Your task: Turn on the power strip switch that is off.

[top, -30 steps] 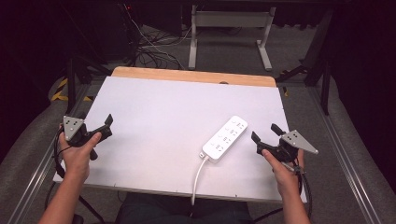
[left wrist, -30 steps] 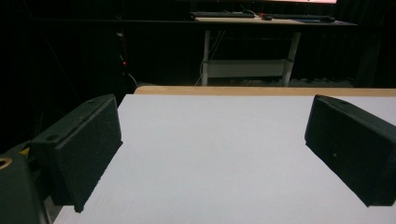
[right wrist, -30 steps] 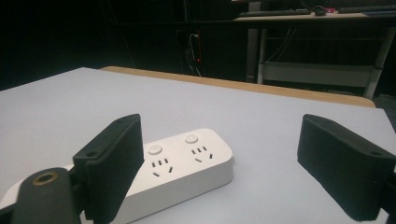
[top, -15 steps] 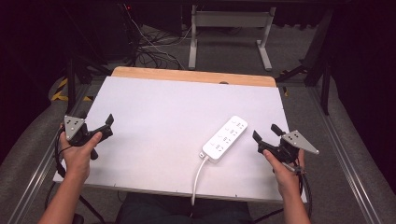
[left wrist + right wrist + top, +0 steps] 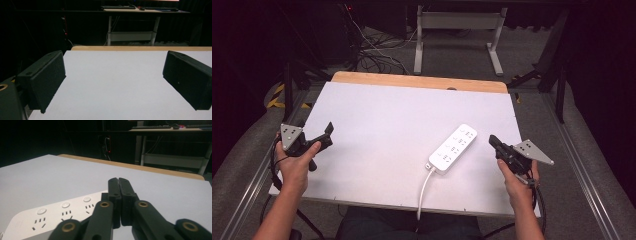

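Power strip [image 5: 453, 149], white, lies flat on the white table top [image 5: 387, 130], right of centre, set on a diagonal with its far end pointing away and to the right. We note its white cord [image 5: 423, 192] leaving the near end and running off the near edge of the table. In the right gripper view the strip [image 5: 50, 216] shows three round buttons in a row, each with a set of socket slots beside it. Right gripper [image 5: 495, 144] sits just beside the strip's right flank, near the table's right edge, held level in the person's right hand [image 5: 517, 182]; we cannot tell whether it touches the strip. Its jaws have just been closing and now stand pressed flat together in the right gripper view [image 5: 118, 181], with nothing between them. Left gripper [image 5: 326, 135] hangs over the table's left edge in the left hand [image 5: 294, 165], well apart from the strip. Its jaws stand wide apart in the left gripper view [image 5: 113, 82], bare white table between them and nothing held. Wooden strip [image 5: 417, 81] shows along the table's far edge. Beyond it we see a dark room with a tangle of cables [image 5: 377, 57] on the floor and the legs of a pale desk frame [image 5: 457, 30].
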### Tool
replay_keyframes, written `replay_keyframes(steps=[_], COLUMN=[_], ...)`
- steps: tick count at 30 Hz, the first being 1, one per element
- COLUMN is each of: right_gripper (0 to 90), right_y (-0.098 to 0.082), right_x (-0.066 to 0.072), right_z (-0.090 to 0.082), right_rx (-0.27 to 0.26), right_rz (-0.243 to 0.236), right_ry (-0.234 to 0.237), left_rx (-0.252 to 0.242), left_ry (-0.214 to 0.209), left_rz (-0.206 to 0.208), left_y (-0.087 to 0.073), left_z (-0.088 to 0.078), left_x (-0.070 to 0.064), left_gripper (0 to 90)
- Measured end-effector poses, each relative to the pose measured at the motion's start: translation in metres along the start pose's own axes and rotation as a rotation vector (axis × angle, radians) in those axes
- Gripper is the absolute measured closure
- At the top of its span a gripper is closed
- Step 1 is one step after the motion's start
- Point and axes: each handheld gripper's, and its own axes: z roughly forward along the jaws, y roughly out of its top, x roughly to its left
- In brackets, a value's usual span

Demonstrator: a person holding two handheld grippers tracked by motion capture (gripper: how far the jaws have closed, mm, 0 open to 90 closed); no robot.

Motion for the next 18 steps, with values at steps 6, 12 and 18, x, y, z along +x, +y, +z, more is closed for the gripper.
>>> replay_keyframes(steps=[6, 12, 18], right_gripper=[90.0, 90.0, 90.0], right_y=[0.002, 0.006, 0.012], right_x=[0.002, 0.001, -0.001], right_z=[0.002, 0.004, 0.007], right_rx=[0.034, 0.038, 0.061], right_rz=[0.004, 0.012, 0.034], right_ry=[0.003, -0.005, 0.007], left_rx=[-0.001, 0.000, 0.000], left_ry=[0.000, 0.000, -0.001], left_rz=[-0.001, 0.001, 0.006], left_y=[0.000, 0.000, 0.000], left_z=[0.000, 0.000, 0.000], left_x=[0.000, 0.000, 0.000], left_gripper=[5.0, 5.1, 5.2])
